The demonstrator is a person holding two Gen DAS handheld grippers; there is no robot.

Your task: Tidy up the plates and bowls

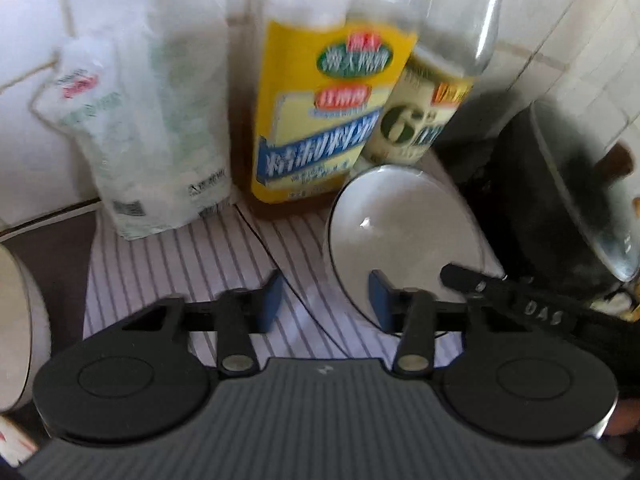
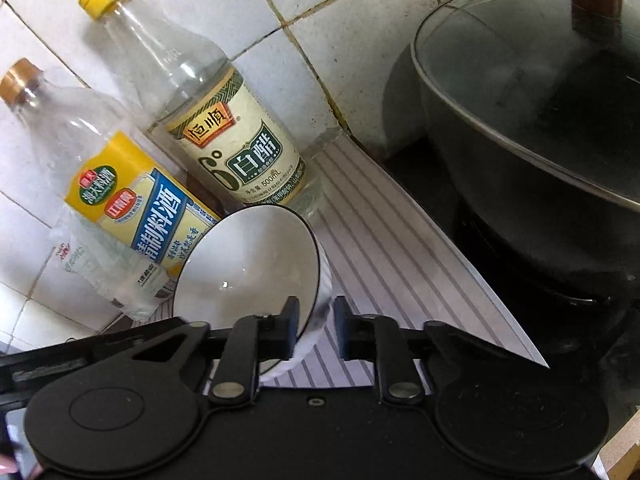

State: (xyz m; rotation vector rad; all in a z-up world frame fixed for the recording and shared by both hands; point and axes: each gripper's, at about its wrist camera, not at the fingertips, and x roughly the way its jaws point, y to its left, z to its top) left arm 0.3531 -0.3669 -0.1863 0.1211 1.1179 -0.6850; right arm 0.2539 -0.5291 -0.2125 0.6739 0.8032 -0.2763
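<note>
Bowl point(image 2: 248, 264) rim between right fingers point(image 2: 289, 330), base hidden; left fingers point(image 1: 269, 300) wide, empty, blurred

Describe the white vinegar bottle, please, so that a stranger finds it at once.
Start at the tiled wall left of the black pot. Two clear bottles stand there behind a white bowl. The vinegar bottle is nearer the pot, with a cream-and-green label and yellow cap.

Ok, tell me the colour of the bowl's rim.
Black: a thin dark line edges the white bowl, clearest in the right wrist view.
</note>
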